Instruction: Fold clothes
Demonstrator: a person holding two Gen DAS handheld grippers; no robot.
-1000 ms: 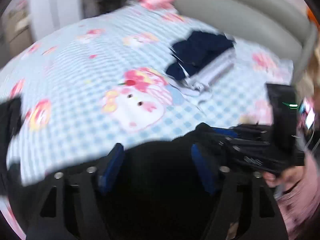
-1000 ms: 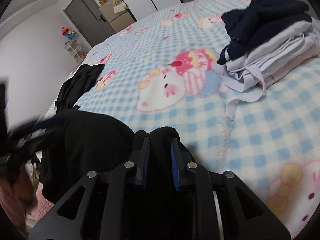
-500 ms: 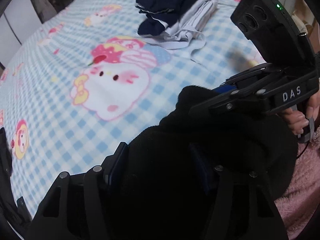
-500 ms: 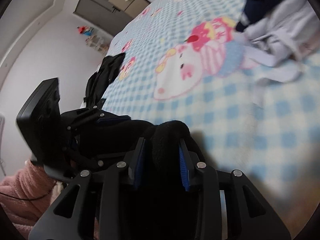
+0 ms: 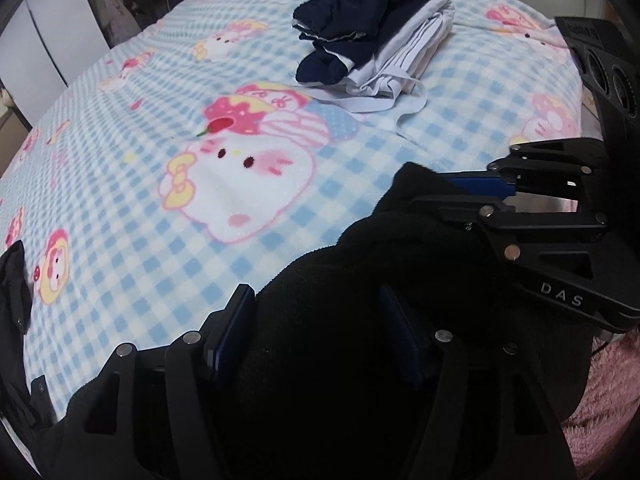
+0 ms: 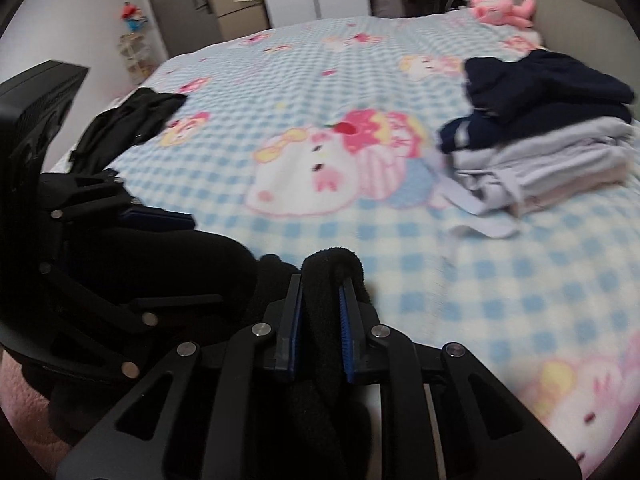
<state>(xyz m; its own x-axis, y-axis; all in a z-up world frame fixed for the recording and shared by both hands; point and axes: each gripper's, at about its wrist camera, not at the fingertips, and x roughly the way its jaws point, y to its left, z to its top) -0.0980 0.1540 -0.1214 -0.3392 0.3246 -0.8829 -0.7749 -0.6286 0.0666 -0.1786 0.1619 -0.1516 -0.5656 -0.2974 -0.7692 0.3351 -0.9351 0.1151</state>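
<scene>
A black fleece garment (image 5: 360,280) is bunched at the near edge of the bed. Its bulk fills the gap between the blue pads of my left gripper (image 5: 316,312), whose jaws stand wide and are opening slightly while still pressing on the cloth. My right gripper (image 6: 320,300) is closing narrowly on a rolled fold of the same garment (image 6: 332,264). In the left wrist view the right gripper (image 5: 432,194) comes in from the right and pinches the garment's raised tip. In the right wrist view the left gripper (image 6: 200,260) is at the left, around the bundle.
A checked blue cartoon blanket (image 5: 160,140) covers the bed. A stack of folded clothes (image 6: 540,132), navy over grey, lies at the far right. Another black garment (image 6: 128,124) lies at the bed's left edge. A pink plush toy (image 6: 504,8) sits by the headboard. A pink fleece sleeve (image 5: 608,392) is close.
My left gripper has come down onto the black garment, which now fills its jaws. The right gripper rolled and swung; its jaws widened on the fold, then narrowed again.
</scene>
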